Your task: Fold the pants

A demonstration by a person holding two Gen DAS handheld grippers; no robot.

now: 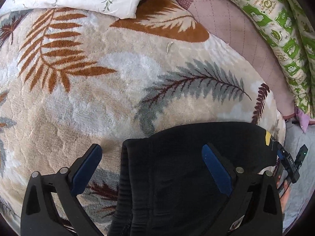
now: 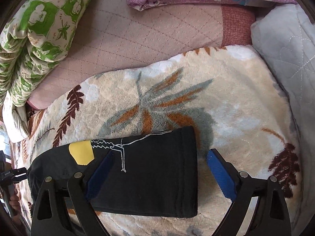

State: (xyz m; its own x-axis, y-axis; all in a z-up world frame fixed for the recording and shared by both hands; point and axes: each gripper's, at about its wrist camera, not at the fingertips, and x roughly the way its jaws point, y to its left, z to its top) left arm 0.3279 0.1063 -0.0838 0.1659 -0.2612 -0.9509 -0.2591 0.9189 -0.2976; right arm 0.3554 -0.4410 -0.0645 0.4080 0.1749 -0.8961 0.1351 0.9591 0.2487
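Black pants point(image 2: 149, 169) lie flat on the fleece blanket point(image 1: 122, 82). Left gripper point(image 1: 151, 167) straddles the waistband, right gripper point(image 2: 159, 173) the hem; both released, nothing pinched. Risk: pads snag blanket pile with the cloth, or catch only one layer.

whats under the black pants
The pants lie on a leaf-print blanket, which shows all around them. The blanket beneath them is covered, so anything tucked there can't be seen.
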